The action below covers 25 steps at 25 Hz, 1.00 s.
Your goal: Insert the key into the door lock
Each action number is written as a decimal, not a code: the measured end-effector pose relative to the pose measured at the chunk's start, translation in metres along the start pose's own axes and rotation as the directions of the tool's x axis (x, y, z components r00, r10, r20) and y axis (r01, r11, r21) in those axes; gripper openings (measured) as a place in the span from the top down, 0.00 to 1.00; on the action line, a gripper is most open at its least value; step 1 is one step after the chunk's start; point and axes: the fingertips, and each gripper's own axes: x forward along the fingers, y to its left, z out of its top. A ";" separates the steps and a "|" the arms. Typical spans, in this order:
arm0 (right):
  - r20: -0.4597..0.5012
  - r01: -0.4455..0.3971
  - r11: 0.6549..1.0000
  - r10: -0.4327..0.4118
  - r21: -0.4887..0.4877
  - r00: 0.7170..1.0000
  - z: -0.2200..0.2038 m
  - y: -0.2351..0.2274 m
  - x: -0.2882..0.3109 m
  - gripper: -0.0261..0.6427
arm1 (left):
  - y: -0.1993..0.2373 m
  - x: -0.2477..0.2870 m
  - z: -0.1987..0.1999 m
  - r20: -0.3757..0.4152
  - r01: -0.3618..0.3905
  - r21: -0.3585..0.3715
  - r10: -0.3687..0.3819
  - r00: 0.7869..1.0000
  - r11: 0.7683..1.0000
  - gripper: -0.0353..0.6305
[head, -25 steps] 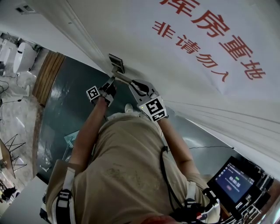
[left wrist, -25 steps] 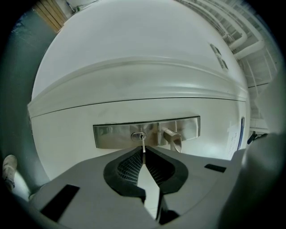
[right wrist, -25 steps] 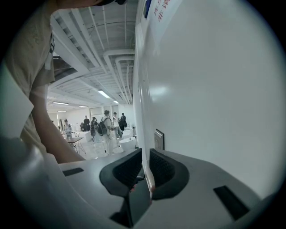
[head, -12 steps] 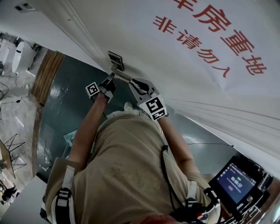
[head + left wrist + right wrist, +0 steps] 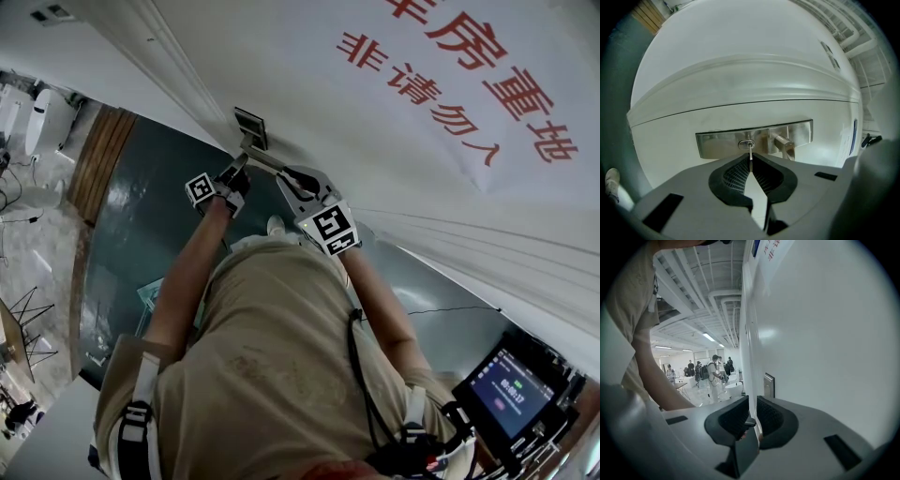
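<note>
The white door (image 5: 375,122) carries a steel lock plate (image 5: 717,143) with its keyhole (image 5: 746,144). In the left gripper view a slim metal key (image 5: 750,153) is pinched in my left gripper (image 5: 750,158), and its tip sits in the keyhole. The left gripper (image 5: 236,172) points level at the plate (image 5: 249,126). The door handle (image 5: 785,145) juts out just right of the keyhole. In the head view my right gripper (image 5: 289,178) is on the handle's lever (image 5: 267,159). In the right gripper view its jaws (image 5: 752,403) stand nearly together around a dark lever end (image 5: 749,423).
A sheet with red print (image 5: 459,75) hangs on the door above right. The floor by the door is dark green (image 5: 150,216). A screen (image 5: 511,389) sits at the lower right. Several people (image 5: 712,371) stand far down the hall.
</note>
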 end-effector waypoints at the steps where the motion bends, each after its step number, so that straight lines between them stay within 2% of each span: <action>1: 0.000 0.001 1.000 -0.001 0.001 1.000 0.000 0.000 0.001 0.89 | 0.000 0.001 0.000 -0.002 -0.004 0.000 0.004 1.000 1.000 0.89; 15: -0.010 0.006 1.000 -0.006 0.009 1.000 0.000 -0.002 0.011 0.89 | 0.000 0.002 -0.001 0.018 0.011 0.000 -0.011 1.000 1.000 0.89; 20: -0.013 0.005 1.000 -0.005 0.002 1.000 0.001 -0.004 0.013 0.89 | 0.001 0.003 -0.001 0.056 0.045 -0.055 -0.042 0.998 0.997 0.89; 25: -0.018 -0.004 1.000 0.004 0.000 1.000 0.001 -0.003 0.015 0.89 | 0.001 0.005 -0.001 0.051 0.035 -0.038 -0.033 0.998 0.999 0.89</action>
